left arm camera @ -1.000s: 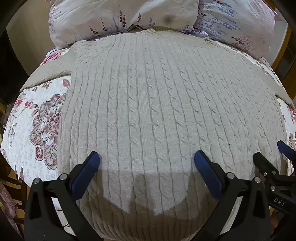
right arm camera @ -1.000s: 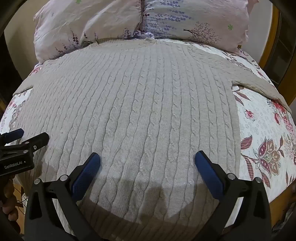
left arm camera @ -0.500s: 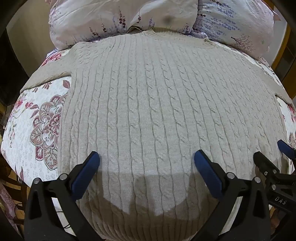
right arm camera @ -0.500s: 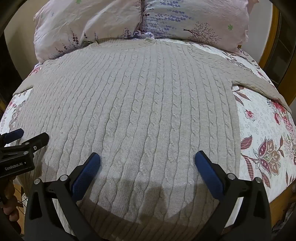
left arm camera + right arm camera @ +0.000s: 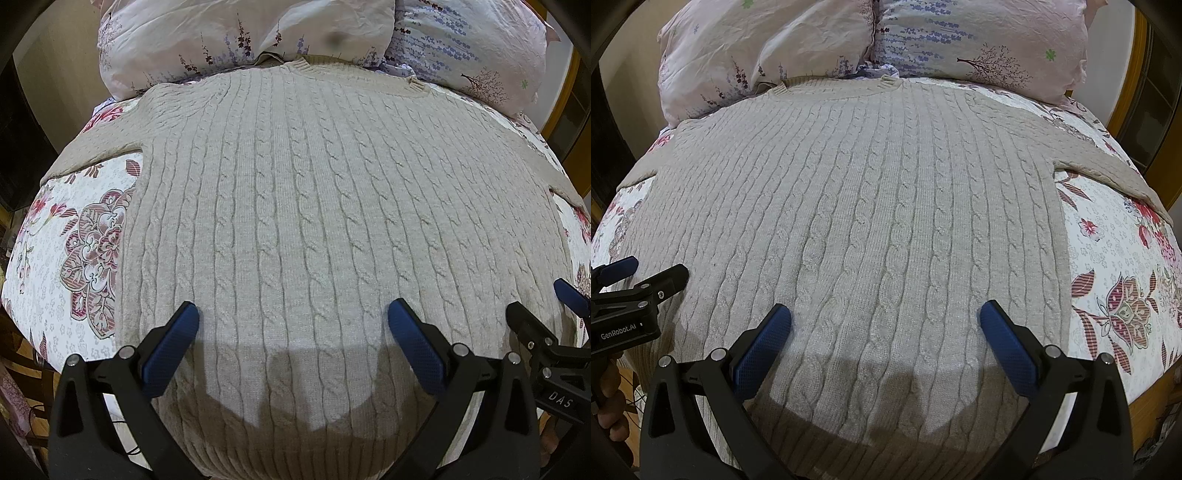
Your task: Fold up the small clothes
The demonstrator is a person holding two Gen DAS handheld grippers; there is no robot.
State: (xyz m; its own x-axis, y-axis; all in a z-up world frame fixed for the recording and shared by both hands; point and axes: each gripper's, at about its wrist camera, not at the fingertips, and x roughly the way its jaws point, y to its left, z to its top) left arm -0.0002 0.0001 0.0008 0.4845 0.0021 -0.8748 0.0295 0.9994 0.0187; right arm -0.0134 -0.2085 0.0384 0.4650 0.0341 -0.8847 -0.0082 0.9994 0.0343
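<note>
Grippers come nearest: our left gripper (image 5: pixel 291 325) and right gripper (image 5: pixel 884 325) both hang with jaws spread wide, holding nothing, above the hem end of the sweater (image 5: pixel 314 206). We see it lying flat, sleeves out, on the floral bedspread (image 5: pixel 1115 251), its collar reaching the pillows (image 5: pixel 886 40) beyond.

Floral bedspread (image 5: pixel 55 258), two pillows (image 5: pixel 768 55) at head (lavender print), beige wall (image 5: pixel 55 74).

Light is even and fairly bright, the focus sharp. Fisheye bending darkens the corners. A soft shadow falls on the sweater (image 5: pixel 295 221) between the left gripper (image 5: pixel 291 321) fingers.
</note>
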